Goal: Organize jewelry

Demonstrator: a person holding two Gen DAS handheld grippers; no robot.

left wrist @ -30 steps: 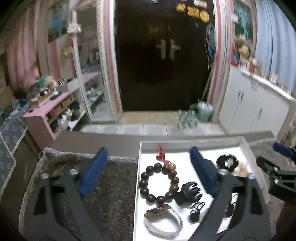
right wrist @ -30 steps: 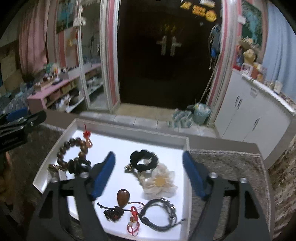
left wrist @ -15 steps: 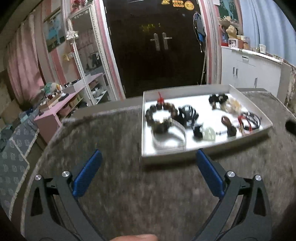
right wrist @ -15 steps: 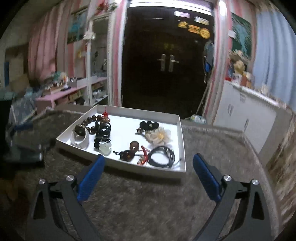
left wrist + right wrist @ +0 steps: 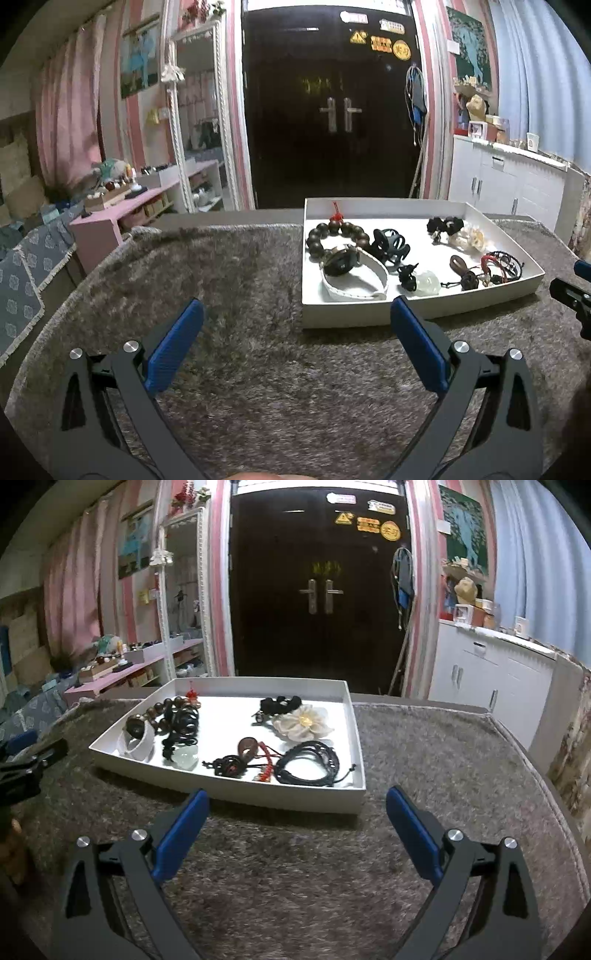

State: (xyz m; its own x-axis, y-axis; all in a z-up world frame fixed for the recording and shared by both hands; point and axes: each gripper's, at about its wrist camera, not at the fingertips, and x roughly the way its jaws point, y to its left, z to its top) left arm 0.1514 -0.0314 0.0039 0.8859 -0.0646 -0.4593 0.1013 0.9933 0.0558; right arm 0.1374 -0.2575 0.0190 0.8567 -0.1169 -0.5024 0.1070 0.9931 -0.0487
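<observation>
Blue-padded jaws of the left hand-held gripper (image 5: pixel 295 332) and right hand-held gripper (image 5: pixel 297 821) are standing wide apart, gripping nothing, hovering above the grey shaggy table (image 5: pixel 295 867). Beyond them, a white tray (image 5: pixel 258 797) is sitting holding a white-strapped watch (image 5: pixel 351 275), bead bracelet (image 5: pixel 334 234), black cord bracelets (image 5: pixel 308 764) and what is possibly a fabric flower (image 5: pixel 304 722).

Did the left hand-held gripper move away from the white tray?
Yes. The left hand-held gripper was over the tray; now it is back over the rug, in front of the tray's near edge.
</observation>
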